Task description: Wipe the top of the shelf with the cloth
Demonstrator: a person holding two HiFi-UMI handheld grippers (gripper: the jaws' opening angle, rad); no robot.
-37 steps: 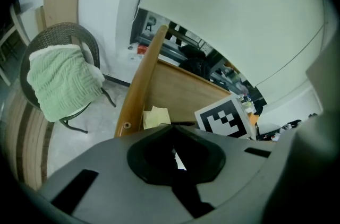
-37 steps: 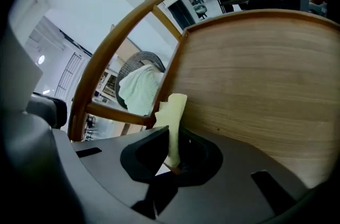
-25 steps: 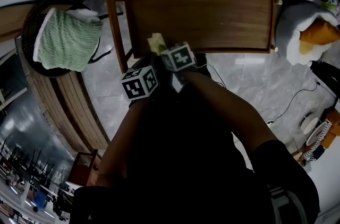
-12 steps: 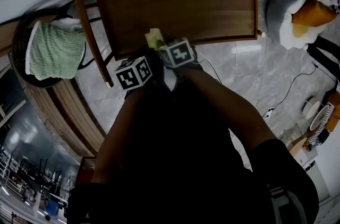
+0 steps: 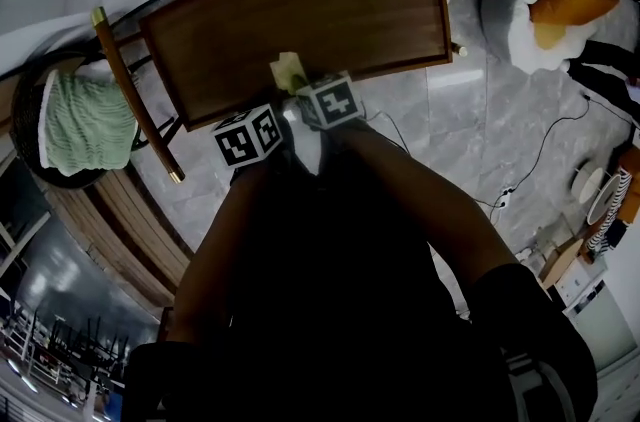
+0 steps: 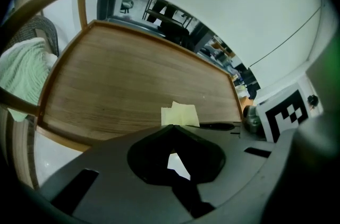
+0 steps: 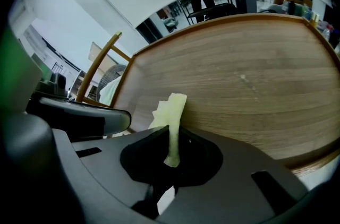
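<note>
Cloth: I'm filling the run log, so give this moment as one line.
right gripper: jaws shut on cloth | left gripper: jaws together, no cloth between | cloth: at near edge of shelf top

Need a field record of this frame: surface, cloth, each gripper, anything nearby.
surface: wooden shelf top
cloth: small yellow cloth, at the shelf top's near edge
right gripper: jaws shut on the cloth, which stands up edge-on between them
left gripper: jaws together, cloth just past the tips; cannot tell whether they pinch it
gripper spacing: side by side, close together
nearby: green towel to the left, off the shelf
</note>
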